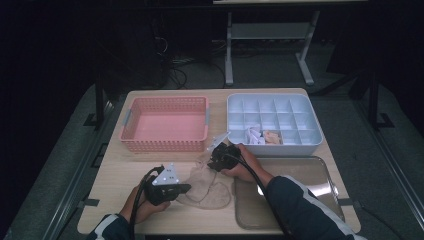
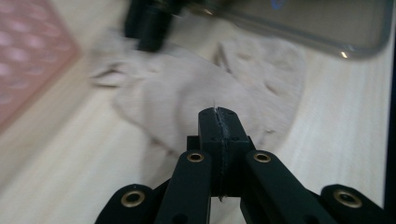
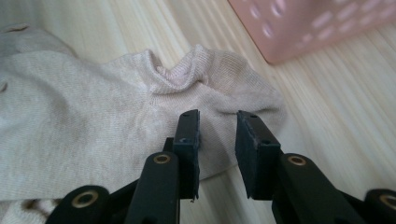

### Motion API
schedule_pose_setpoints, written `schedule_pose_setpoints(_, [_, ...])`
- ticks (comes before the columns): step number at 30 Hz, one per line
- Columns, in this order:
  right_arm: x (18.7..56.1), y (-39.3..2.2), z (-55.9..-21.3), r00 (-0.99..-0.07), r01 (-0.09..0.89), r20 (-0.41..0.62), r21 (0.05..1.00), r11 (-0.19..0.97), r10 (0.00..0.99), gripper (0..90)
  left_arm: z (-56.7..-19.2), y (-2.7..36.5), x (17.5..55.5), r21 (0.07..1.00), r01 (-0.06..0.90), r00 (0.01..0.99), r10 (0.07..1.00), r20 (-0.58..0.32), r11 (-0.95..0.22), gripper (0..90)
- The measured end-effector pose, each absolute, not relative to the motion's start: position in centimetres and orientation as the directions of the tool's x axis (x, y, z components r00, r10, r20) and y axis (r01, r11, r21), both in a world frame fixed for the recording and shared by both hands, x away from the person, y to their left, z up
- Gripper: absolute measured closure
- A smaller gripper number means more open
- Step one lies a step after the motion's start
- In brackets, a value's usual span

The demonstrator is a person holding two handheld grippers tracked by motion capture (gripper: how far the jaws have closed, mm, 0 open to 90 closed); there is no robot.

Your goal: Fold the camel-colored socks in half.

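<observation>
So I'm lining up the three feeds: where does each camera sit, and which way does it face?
High view: above the person's side, facing forward and down on the table; both sleeved forearms and hands show.
Left gripper view: rides the left claw, jaws shut, facing the beige sock.
Right gripper view: rides the right claw, jaws apart over the sock's edge, pink basket beyond.
Shared: both gripper views show the sock and the basket.
</observation>
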State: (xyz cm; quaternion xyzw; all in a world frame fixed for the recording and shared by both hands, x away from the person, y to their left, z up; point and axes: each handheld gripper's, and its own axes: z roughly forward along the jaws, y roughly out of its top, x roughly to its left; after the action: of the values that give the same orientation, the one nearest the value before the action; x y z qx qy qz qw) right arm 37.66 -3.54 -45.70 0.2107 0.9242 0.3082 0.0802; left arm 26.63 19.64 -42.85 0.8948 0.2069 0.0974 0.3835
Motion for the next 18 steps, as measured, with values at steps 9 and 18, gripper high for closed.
schedule_pose_setpoints(9, [37.5, -4.0, -45.7, -0.890, 0.357, -0.013, 0.600, 0.716, 0.455, 66.4, -44.4, 17.6, 26.8, 0.694, 0.316, 0.906, 0.424, -0.018, -0.647, 66.1])
schedule_pose_setpoints(18, [37.4, -4.2, -45.9, -0.888, 0.363, -0.002, 0.611, 0.704, 0.460, 64.9, -45.8, 16.9, 27.0, 0.660, 0.332, 0.906, 0.422, -0.025, -0.674, 70.7])
